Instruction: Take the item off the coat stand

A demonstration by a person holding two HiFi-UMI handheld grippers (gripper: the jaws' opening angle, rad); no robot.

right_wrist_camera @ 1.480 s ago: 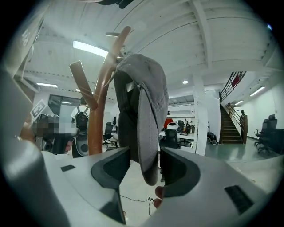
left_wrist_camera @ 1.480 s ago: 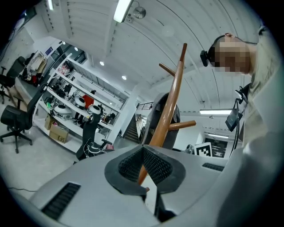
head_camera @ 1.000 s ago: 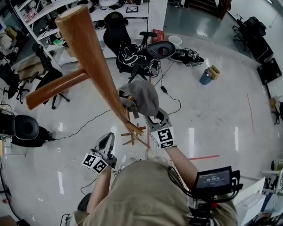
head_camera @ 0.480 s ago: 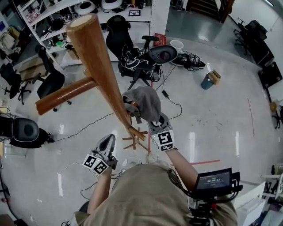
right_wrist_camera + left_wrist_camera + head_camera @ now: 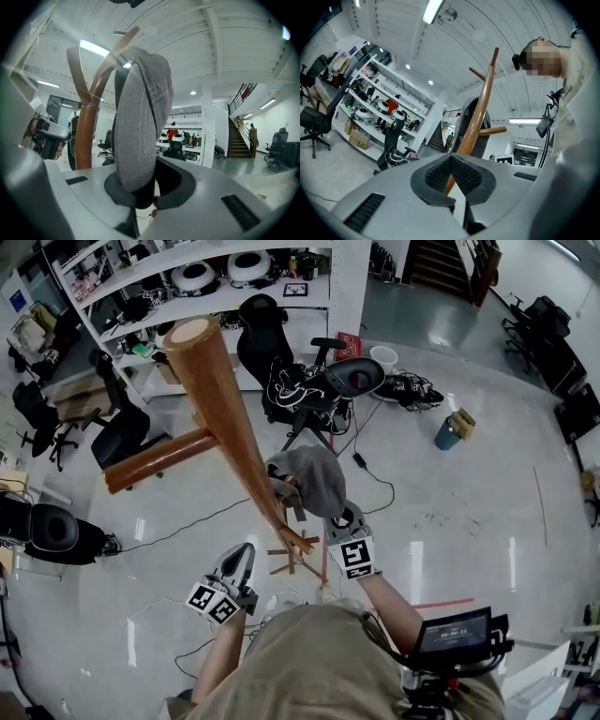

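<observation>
Closed from wide apart within the last second, the jaws of the right gripper (image 5: 343, 515) now pinch the lower edge of the grey cap (image 5: 140, 117), which hangs over a peg of the wooden coat stand (image 5: 223, 404) just ahead. To its left the left gripper (image 5: 244, 554) hovers apart from the stand, jaws pressed together on nothing. Beyond, black office chairs (image 5: 267, 329) and white shelves (image 5: 187, 259) stand on the glossy floor (image 5: 450, 493).

Right claw (image 5: 146, 200) just closed onto grey cap (image 5: 140, 117).
</observation>
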